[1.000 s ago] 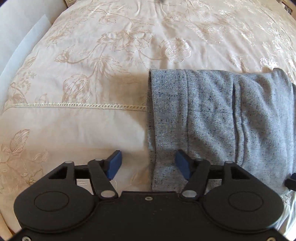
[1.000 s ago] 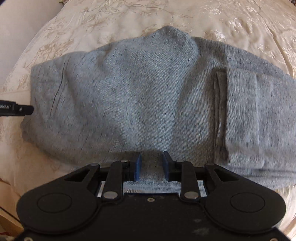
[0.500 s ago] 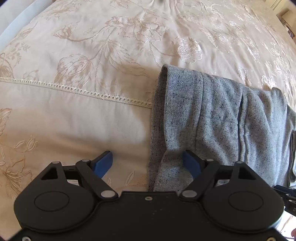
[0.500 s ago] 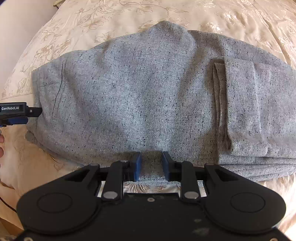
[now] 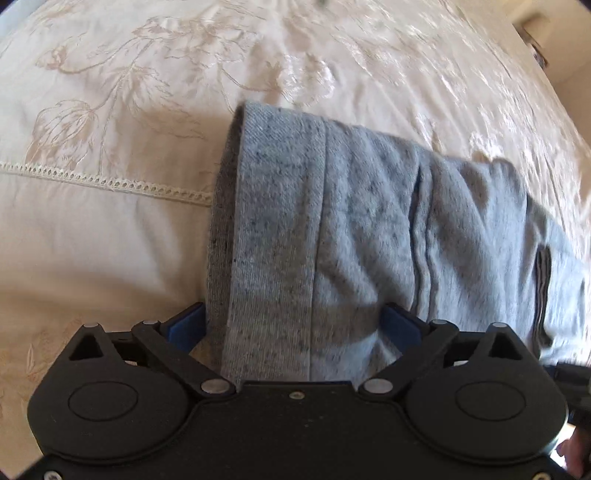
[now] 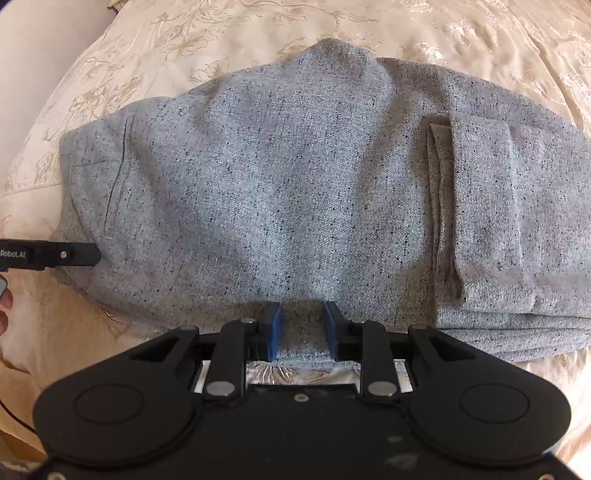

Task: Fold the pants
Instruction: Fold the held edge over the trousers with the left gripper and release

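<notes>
The grey flecked pants (image 6: 295, 192) lie folded across a cream embroidered bedspread (image 6: 480, 33). In the left wrist view the pants' left end (image 5: 332, 229) lies between my left gripper's (image 5: 291, 325) wide-open jaws, the fabric reaching back to the gripper body. My right gripper (image 6: 302, 328) has its jaws close together on the near edge of the pants at the middle. The left gripper's tip also shows in the right wrist view (image 6: 74, 254), touching the pants' left end.
The bedspread (image 5: 110, 240) has a lace seam (image 5: 110, 181) running left of the pants. A bed edge and wall show at the far left in the right wrist view (image 6: 37, 55). A person's fingers (image 6: 3, 302) show at the left edge.
My left gripper has moved forward and right, so the pants' left end now lies between its open jaws. My right gripper has stayed pinched on the near edge.
</notes>
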`<action>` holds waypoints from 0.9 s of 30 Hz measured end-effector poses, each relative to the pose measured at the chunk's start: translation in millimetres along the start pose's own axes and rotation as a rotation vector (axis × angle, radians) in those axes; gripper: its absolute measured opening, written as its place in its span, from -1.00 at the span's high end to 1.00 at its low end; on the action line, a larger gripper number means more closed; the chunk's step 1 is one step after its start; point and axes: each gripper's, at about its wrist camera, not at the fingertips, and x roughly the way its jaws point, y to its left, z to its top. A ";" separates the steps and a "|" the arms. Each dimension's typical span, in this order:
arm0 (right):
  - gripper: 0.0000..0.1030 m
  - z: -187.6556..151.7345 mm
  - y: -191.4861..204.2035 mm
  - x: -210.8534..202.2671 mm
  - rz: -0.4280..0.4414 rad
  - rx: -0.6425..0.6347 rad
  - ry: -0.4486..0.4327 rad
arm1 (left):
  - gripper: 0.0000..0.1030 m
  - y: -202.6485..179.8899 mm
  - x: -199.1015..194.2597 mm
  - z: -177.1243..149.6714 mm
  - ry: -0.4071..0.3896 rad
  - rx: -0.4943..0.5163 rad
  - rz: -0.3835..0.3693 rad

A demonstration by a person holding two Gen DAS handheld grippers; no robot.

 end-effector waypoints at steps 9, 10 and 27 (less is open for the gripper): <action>0.46 -11.3 -1.1 -4.3 0.010 0.002 -0.010 | -0.07 -18.9 -4.5 -10.7 0.075 0.018 -0.148; 0.46 -12.9 -1.4 -5.3 0.011 0.000 -0.009 | 0.05 -15.4 -6.4 -9.8 0.072 -0.001 -0.136; 0.47 119.0 -34.2 19.1 -0.151 -0.014 -0.175 | 0.32 -47.8 -56.2 -1.6 -0.017 0.077 -0.090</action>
